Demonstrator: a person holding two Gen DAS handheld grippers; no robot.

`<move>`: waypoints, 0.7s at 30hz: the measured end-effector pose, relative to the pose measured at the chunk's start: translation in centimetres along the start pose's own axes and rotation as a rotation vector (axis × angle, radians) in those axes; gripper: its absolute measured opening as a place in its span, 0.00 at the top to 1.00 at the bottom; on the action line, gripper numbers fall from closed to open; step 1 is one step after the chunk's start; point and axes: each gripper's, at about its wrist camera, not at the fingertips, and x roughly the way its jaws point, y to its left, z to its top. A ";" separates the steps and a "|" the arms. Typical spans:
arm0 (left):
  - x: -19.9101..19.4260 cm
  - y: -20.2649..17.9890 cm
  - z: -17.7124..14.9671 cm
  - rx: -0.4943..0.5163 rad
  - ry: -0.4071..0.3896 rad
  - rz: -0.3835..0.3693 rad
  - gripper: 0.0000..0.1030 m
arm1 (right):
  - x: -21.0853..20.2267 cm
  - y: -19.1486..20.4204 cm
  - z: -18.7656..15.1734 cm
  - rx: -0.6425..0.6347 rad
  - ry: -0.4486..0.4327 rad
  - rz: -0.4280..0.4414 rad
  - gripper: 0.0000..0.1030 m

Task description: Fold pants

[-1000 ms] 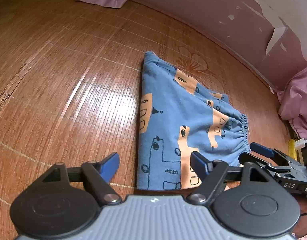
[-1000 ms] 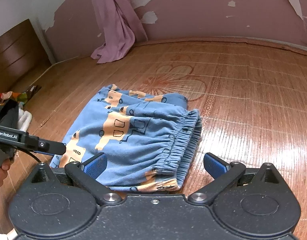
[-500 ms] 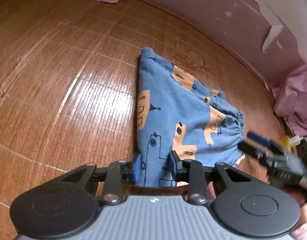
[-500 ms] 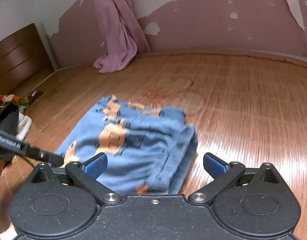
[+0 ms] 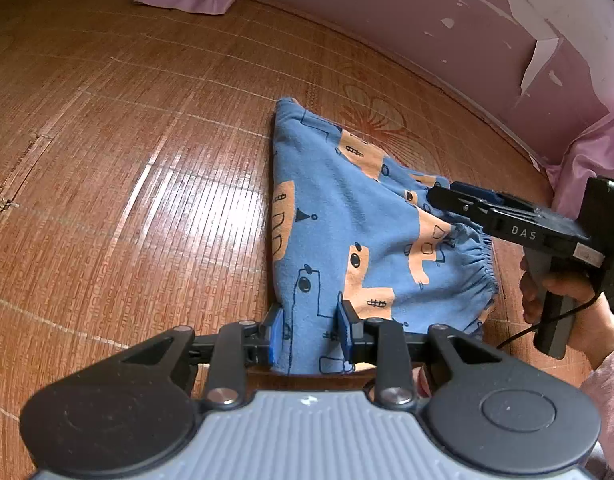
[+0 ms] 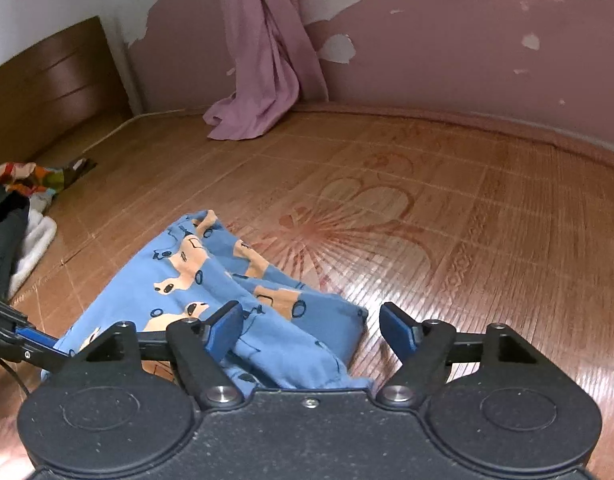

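Blue pants (image 5: 331, 216) with orange cartoon prints lie folded on the bamboo mat (image 5: 107, 160). Their elastic waistband is toward the right in the left wrist view. My left gripper (image 5: 311, 330) is shut on the near corner of the fabric, which is bunched between its blue pads. My right gripper (image 6: 311, 330) is open, its fingers spread on either side of the pants (image 6: 211, 280) at the waistband end, with cloth lying between and under them. In the left wrist view, a hand holds the right gripper (image 5: 447, 196) over the waistband.
A purple cloth (image 6: 263, 80) hangs down the peeling pink wall onto the mat. More pink fabric (image 5: 595, 160) lies at the mat's right edge. A pile of clothes (image 6: 23, 184) sits by a wooden headboard (image 6: 55, 92). The left gripper (image 6: 47, 342) shows at the right wrist view's left edge.
My left gripper went from open to shut on the pants' near corner. My right gripper moved in over the waistband end, and its fingers narrowed a little.
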 end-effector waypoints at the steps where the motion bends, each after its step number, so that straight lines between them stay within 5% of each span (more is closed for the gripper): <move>1: 0.0 0.0 0.0 -0.001 -0.001 0.000 0.70 | 0.1 -0.2 -0.3 0.016 0.002 0.000 0.25; 8: 0.1 -0.3 -0.1 0.015 -0.003 0.009 0.70 | 0.0 0.6 -1.3 0.002 -0.020 -0.018 0.25; 13: 0.1 -0.4 -0.1 0.019 -0.005 0.016 0.70 | -0.2 1.1 -1.7 0.024 -0.040 -0.021 0.45; 17: 0.0 -0.6 0.0 0.035 -0.015 0.028 0.78 | -1.1 1.5 -2.4 0.057 -0.085 -0.030 0.76; 21: -0.2 -1.6 0.8 0.125 -0.040 0.064 0.84 | -1.8 2.4 -2.2 0.016 -0.105 -0.067 0.83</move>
